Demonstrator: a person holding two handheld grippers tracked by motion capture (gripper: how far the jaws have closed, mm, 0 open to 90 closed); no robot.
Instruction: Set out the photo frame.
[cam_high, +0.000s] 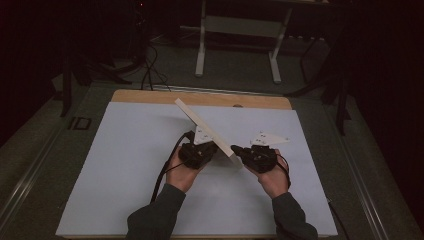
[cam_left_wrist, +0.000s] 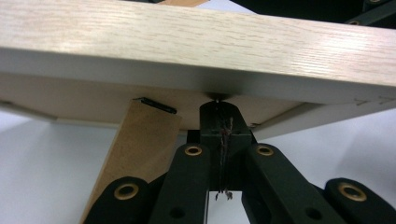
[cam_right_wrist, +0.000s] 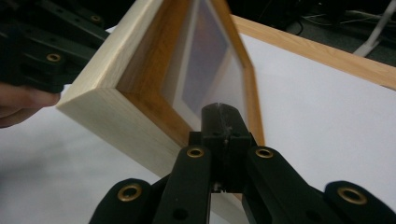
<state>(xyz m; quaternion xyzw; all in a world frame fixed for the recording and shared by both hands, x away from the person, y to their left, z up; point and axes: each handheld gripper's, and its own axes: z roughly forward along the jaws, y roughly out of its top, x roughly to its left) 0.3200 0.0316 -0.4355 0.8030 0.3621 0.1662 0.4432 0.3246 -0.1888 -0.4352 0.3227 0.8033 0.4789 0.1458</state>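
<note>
Standing on edge near the middle of the white mat (cam_high: 125, 165), the wooden picture frame (cam_high: 205, 126) runs its long axis from about ten o'clock, far end, to four o'clock, near end. Left gripper (cam_left_wrist: 219, 109) has both jaws together, tips against the frame's back beside the prop leg (cam_left_wrist: 140, 140). Right gripper (cam_right_wrist: 223, 112), jaws likewise together, meets the glazed front at the near corner.

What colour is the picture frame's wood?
Pale, light-brown wood grain on the picture frame, clearest in the right gripper view.
</note>
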